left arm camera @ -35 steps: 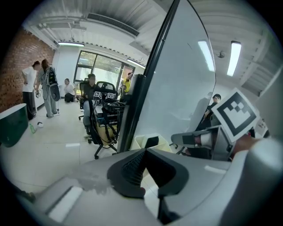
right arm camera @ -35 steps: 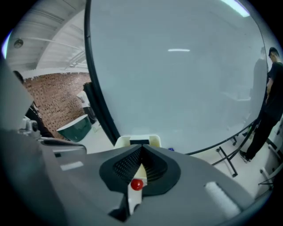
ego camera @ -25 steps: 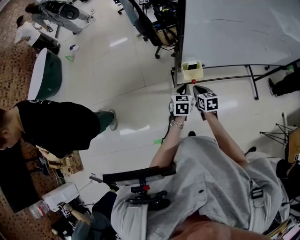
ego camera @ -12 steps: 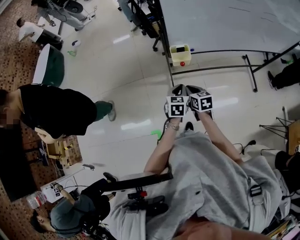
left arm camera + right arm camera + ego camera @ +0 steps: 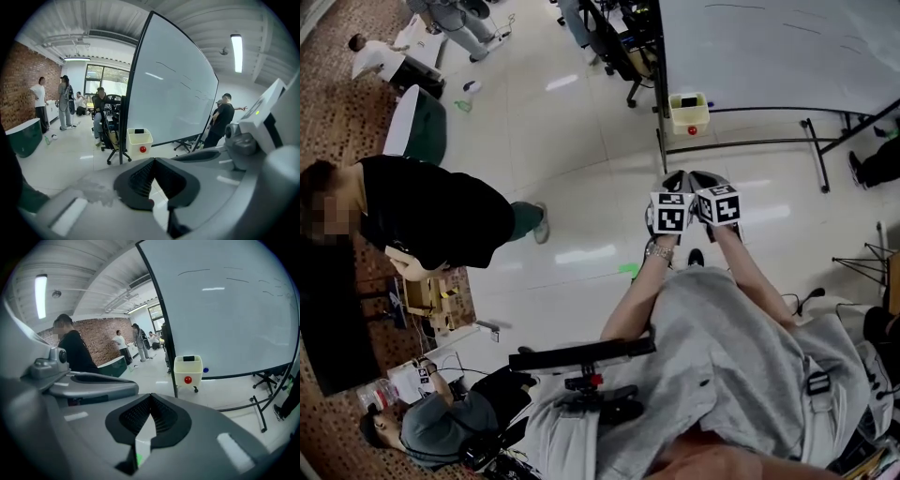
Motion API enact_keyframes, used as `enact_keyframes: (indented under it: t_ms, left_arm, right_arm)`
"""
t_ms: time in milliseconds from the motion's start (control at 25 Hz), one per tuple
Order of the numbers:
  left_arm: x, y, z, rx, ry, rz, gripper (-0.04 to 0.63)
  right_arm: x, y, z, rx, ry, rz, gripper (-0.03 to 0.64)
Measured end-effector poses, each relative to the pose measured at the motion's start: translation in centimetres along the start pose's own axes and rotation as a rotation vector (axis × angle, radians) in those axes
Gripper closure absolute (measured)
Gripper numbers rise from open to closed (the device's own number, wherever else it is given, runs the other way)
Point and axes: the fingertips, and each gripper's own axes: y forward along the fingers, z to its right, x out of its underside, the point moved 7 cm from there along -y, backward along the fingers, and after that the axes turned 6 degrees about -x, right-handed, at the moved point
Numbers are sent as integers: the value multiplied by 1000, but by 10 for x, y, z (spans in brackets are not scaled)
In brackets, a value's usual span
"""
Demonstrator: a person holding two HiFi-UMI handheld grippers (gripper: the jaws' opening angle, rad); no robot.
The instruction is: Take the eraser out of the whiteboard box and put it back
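A cream whiteboard box (image 5: 688, 114) hangs at the lower left corner of the whiteboard (image 5: 769, 47), with a red magnet (image 5: 693, 130) on its front. The dark eraser (image 5: 687, 100) lies inside it. Both gripper views show the box (image 5: 139, 140) (image 5: 188, 371) some way ahead, with the eraser (image 5: 138, 131) (image 5: 188, 358) at its top. My left gripper (image 5: 675, 178) and right gripper (image 5: 704, 176) are held side by side in the air, short of the box and pointing toward it. Each is shut with nothing between its jaws.
A person in a black shirt (image 5: 422, 220) stands to the left on the pale floor. Office chairs (image 5: 609, 47) stand left of the whiteboard, and its stand legs (image 5: 811, 150) spread over the floor at right. A green tub (image 5: 417, 131) sits far left.
Both grippers stand farther back from the box than a second ago, still side by side and shut. The person in black has come further into view.
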Motion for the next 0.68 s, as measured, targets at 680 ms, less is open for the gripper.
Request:
enact_keyframes:
  t_ms: [680]
  left_arm:
    - [-15,11,-1,36,17,19,589]
  right_arm:
    - [-16,-3,10,28,-25,-1,614]
